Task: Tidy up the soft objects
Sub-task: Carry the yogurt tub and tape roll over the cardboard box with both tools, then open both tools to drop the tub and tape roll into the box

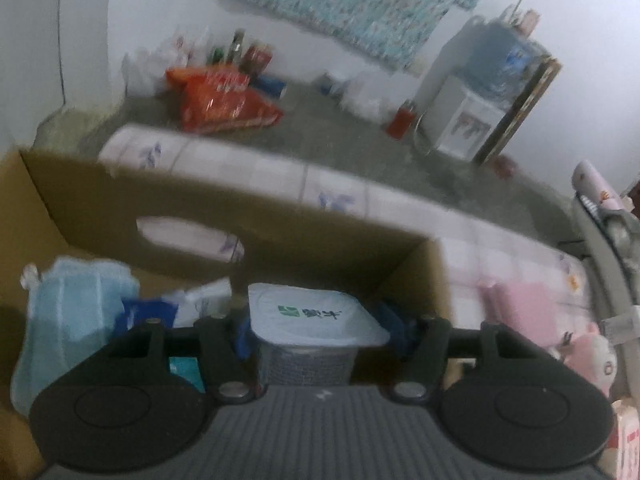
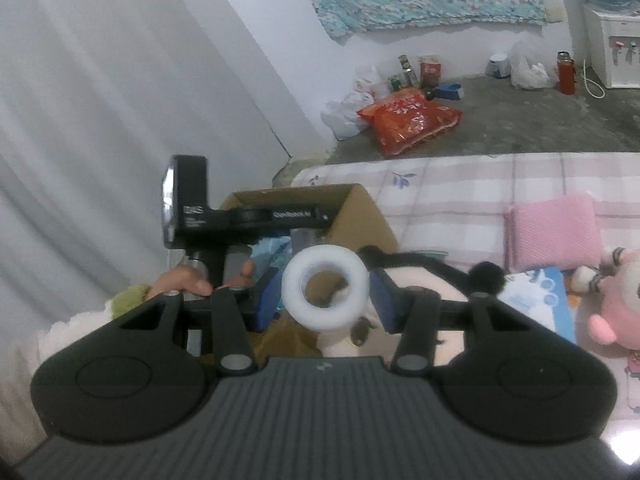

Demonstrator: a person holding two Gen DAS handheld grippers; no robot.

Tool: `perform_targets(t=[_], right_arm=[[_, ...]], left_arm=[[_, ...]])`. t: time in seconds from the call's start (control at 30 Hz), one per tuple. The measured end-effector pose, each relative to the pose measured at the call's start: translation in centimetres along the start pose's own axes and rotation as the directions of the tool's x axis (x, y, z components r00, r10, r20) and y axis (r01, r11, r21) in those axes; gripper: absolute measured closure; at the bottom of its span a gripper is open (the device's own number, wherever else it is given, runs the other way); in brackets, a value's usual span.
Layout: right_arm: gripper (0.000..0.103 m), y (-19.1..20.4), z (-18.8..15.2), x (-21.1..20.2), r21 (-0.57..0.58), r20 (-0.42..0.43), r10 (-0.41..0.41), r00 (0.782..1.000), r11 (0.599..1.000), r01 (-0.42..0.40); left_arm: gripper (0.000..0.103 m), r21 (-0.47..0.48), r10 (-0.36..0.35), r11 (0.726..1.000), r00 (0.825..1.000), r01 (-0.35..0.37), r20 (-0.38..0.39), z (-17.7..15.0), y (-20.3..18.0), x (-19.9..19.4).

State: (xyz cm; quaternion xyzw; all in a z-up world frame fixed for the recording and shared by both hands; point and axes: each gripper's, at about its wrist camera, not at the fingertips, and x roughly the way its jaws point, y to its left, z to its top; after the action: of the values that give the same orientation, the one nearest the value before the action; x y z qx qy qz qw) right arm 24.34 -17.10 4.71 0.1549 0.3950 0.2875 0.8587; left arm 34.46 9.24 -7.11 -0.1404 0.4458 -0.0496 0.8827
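Left gripper (image 1: 320, 332) gripped white-lidded yoghurt tub (image 1: 316, 316) over brown cardboard box (image 1: 100, 200) | right gripper (image 2: 324, 292) jaws parted, white foam ring (image 2: 325, 286) between, contact unclear | best released low inside box.

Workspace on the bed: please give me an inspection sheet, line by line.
Surface: bed sheet, checked, pale.
Job's things: cardboard box holding blue cloth; pink towel and pink plush toy outside it.
Clutter: blue tissue pack on the bed.
Grippers: left gripper shut on a sealed cup over the box; right gripper open, with a white ring between its blue pads.
Cables: nothing seen.
Surroundings: red bag, water dispenser.
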Motion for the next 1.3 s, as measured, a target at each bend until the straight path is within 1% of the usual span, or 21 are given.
perform_targets(t=[0.1,0.17,0.37,0.47,0.57,0.63,0.7,0.73,0.8,0.9,0.97,1.07,1.13,1.2,1.3], right_arm=[[0.055,-0.4,-0.2,-0.2,0.003,0.0,-0.009,1.0,1.0,0.009],[0.055,-0.6,-0.3,-0.4,0.002,0.003,-0.014,1.0,1.0,0.014],[0.055,-0.2,-0.4,-1.1,-0.002,0.012,-0.014,1.0,1.0,0.014],[0.055,0.5,-0.1,-1.4,-0.009,0.016,-0.015,1.0,1.0,0.015],[0.055,1.3,0.1,-1.8,-0.024,0.02,-0.016,1.0,1.0,0.016],[0.055,2.2,0.5,-2.0,-0.043,0.017,-0.009,1.0,0.999,0.009],[0.055,3.3,1.1,-1.8,-0.07,0.006,0.006,1.0,0.997,-0.006],[0.055,3.9,1.4,-1.5,-0.087,-0.003,0.014,1.0,0.996,-0.014],[0.055,5.7,2.3,-0.3,-0.136,-0.039,0.037,0.999,0.99,-0.042],[0.055,8.6,3.7,2.9,-0.228,-0.122,0.048,0.991,0.971,-0.075],[0.055,10.4,4.5,5.7,-0.276,-0.192,0.04,0.981,0.957,-0.093],[0.055,12.6,5.1,10.7,-0.346,-0.311,-0.013,0.95,0.933,-0.101],[0.055,13.7,5.1,14.0,-0.416,-0.367,-0.086,0.926,0.906,-0.081],[0.055,14.4,4.9,16.6,-0.462,-0.406,-0.144,0.902,0.884,-0.067],[0.055,15.3,4.0,20.1,-0.55,-0.456,-0.249,0.854,0.833,-0.051]], left_arm=[[0.04,-0.043,-0.017,0.999,1.0,0.018,0.022,-0.3,0.7,-0.3],[0.04,-0.038,-0.017,0.999,1.0,0.017,0.023,-0.1,0.8,-0.8],[0.04,-0.004,-0.047,0.999,0.999,0.047,0.004,-0.4,0.3,-2.7],[0.04,-0.027,-0.049,0.998,0.999,0.049,0.017,-0.1,0.4,-3.6],[0.039,-0.055,-0.056,0.997,0.998,0.058,0.04,0.3,0.8,-5.6],[0.034,-0.059,-0.026,0.998,0.999,0.028,0.04,0.5,0.8,-7.6],[0.024,-0.065,0.014,0.998,0.999,-0.011,0.048,0.4,1.1,-9.9],[0.023,-0.066,0.036,0.997,0.998,-0.033,0.058,0.2,1.3,-11.1],[0.017,-0.063,0.07,0.996,0.995,-0.065,0.075,-0.3,1.6,-13.4],[0.015,-0.076,0.102,0.993,0.991,-0.095,0.088,-1.0,2.7,-16.2],[0.013,-0.082,0.109,0.991,0.989,-0.102,0.097,-1.5,3.4,-17.5],[0.012,-0.107,0.119,0.988,0.988,-0.108,0.103,-2.3,4.7,-18.8],[0.012,-0.121,0.116,0.987,0.987,-0.102,0.114,-2.7,5.6,-19.2],[0.012,-0.137,0.114,0.986,0.986,-0.098,0.119,-3.1,6.5,-19.5],[0.012,-0.153,0.113,0.984,0.986,-0.093,0.123,-3.3,7.4,-19.3]])
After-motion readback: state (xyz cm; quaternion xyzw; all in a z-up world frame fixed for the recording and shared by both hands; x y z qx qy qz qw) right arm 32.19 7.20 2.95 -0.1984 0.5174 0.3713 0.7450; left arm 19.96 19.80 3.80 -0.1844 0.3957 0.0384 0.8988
